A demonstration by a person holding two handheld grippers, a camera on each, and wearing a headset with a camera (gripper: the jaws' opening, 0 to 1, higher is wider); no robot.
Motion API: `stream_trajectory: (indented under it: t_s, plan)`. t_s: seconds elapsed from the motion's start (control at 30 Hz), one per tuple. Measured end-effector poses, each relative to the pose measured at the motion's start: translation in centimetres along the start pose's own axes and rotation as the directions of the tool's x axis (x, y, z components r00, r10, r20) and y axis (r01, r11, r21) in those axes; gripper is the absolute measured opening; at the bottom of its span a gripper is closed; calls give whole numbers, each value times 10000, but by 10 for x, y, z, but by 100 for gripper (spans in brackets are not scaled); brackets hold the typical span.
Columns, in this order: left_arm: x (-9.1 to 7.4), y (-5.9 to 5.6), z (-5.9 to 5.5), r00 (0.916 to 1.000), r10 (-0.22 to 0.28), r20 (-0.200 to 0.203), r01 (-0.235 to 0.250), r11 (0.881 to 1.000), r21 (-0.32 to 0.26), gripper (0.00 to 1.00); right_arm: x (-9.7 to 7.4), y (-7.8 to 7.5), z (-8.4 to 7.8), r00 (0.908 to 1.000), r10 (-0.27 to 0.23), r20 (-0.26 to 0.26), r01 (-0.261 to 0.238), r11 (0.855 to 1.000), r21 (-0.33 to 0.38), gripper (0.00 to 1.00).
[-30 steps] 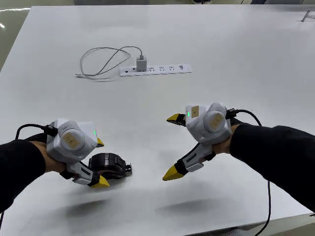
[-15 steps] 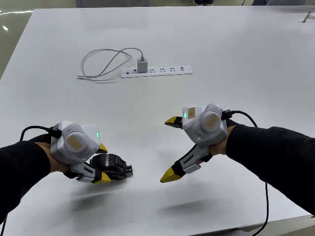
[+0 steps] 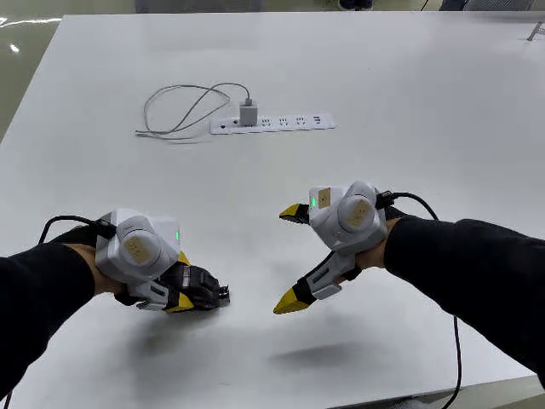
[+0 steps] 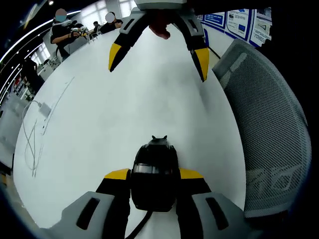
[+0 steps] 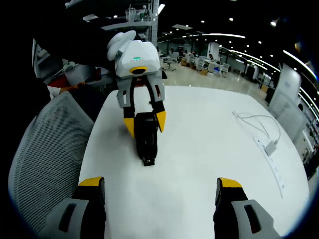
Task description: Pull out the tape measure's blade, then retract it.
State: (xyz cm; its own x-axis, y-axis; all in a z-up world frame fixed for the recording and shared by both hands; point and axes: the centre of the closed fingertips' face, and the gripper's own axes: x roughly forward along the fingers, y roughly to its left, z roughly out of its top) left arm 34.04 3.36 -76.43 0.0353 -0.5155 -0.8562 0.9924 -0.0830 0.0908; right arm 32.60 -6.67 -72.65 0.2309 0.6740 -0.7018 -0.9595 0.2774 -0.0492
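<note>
A: Where was the tape measure [image 3: 201, 288] found?

B: It was seen lying on the white table [image 3: 383, 85], near the front edge, on the left. Its black case was pinched between the yellow-tipped jaws of the left gripper [image 3: 181, 279], with one jaw laid against each side.

A: And the blade?

B: No length of blade was seen drawn out. Only the hook [image 5: 149, 161] could be made out at the mouth of the case, turned toward the right gripper [image 3: 288, 256].

A: How was that one held?

B: Its jaws were spread wide, and nothing was held between them. It was held apart from the tape measure, to the right, with bare table between the hook and its yellow tips.

A: What else was noted further out?

B: A white power strip [image 3: 272, 123] was laid well beyond both grippers, toward the middle of the table. A white charger [image 3: 248, 112] was plugged into it, and a thin cable [image 3: 183, 106] was looped to its left. A grey mesh chair [image 4: 264, 124] was seen beside the table in the left gripper view.
</note>
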Motion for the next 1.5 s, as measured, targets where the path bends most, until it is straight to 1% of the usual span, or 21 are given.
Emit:
stream_trajectory:
  t_s: [0.1,0.2,0.33,0.4,0.47,0.67,0.8,1.03,1.13,1.23,1.37,1.5]
  plan:
    - [0,0,0,10000,-39,17,39,10000,-18,30,4,0,0,10000,72,22,-71,9999,-105,88]
    - [0,0,0,10000,-48,-29,48,10000,-16,30,10,-3,0,10000,33,18,-32,9999,-147,84]
    - [1,0,0,10000,-44,-87,44,10000,-14,30,19,-5,0,9999,115,16,-115,9998,-175,78]
    - [1,0,0,10000,12,-92,-12,10000,-6,30,24,-5,-3,9997,180,-153,-185,9993,-314,75]
    - [1,-1,0,10000,69,-65,-69,10000,-4,30,28,-5,-2,9996,235,-176,-239,9994,-239,73]
    - [2,1,-2,10000,47,-77,-47,10000,-8,30,43,0,5,9989,444,-141,-446,9988,-185,70]
    - [3,0,-2,10000,11,-51,-12,10000,-44,30,54,4,7,9981,555,-255,-562,9981,-272,64]
    - [3,0,-3,10000,-17,-9,17,9999,-104,30,64,10,17,9972,726,-167,-731,9970,-273,60]
    - [3,0,-3,10000,-29,2,29,9999,-105,30,69,13,16,9964,812,-261,-820,9960,-342,59]
    - [3,0,-3,10000,-22,9,22,10000,-93,30,74,14,13,9954,854,-433,-873,9953,-429,54]
    - [3,0,-3,10000,61,-55,-61,10000,-21,30,79,18,9,9943,948,-485,-966,9947,-360,45]
    - [3,0,-3,10000,63,5,-62,9999,-94,30,83,18,7,9938,969,-550,-990,9944,-371,41]
